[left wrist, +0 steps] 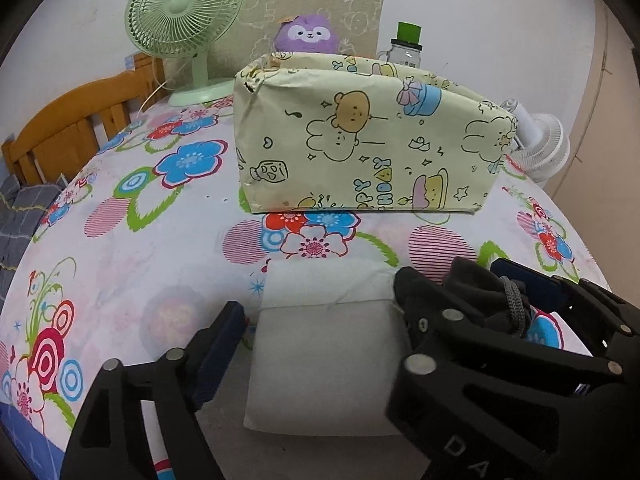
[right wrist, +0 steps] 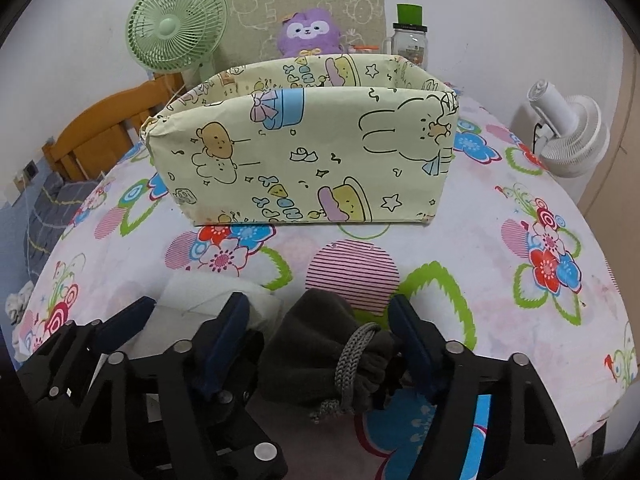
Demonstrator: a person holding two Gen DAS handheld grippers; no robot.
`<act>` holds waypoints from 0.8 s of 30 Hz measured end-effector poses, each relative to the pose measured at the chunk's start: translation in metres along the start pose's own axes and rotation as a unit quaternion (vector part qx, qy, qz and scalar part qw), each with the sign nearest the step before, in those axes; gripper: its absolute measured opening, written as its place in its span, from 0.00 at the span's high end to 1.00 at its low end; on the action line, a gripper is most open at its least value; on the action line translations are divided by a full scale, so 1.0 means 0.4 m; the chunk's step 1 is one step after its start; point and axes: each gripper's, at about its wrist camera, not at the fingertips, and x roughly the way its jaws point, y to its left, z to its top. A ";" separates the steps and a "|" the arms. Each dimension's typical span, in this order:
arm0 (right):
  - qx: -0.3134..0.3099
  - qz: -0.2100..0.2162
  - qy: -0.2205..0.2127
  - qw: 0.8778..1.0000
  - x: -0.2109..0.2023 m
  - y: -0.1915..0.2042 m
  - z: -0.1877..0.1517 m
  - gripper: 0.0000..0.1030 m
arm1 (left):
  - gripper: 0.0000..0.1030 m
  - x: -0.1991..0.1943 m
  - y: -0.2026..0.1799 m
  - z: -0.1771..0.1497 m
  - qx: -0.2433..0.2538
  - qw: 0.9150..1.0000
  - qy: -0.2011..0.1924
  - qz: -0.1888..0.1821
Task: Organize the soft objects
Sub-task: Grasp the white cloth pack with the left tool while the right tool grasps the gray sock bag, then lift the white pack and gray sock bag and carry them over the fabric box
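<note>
now our left gripper gapes around the white pad; our right gripper gapes around the dark pouch, box at twelve o'clock.

Box, pouch on tablecloth

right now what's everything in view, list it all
gift-wrapped box: 1, pale yellow cartoon print, open top, table centre
white pad: 1, white, folded, between left gripper's fingers
drawstring pouch: 1, dark grey, between right gripper's fingers
plush toy: 1, purple, behind box
desk fan: 1, green, back left
white fan: 1, right edge
jar: 1, clear, green lid, back
tablecloth: 1, floral
left gripper: black, open
right gripper: black, open
</note>
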 end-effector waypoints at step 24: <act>0.015 0.008 -0.007 1.000 -0.005 -0.007 0.006 0.45 | 0.41 -0.001 -0.003 0.009 -0.001 1.000 0.001 -0.002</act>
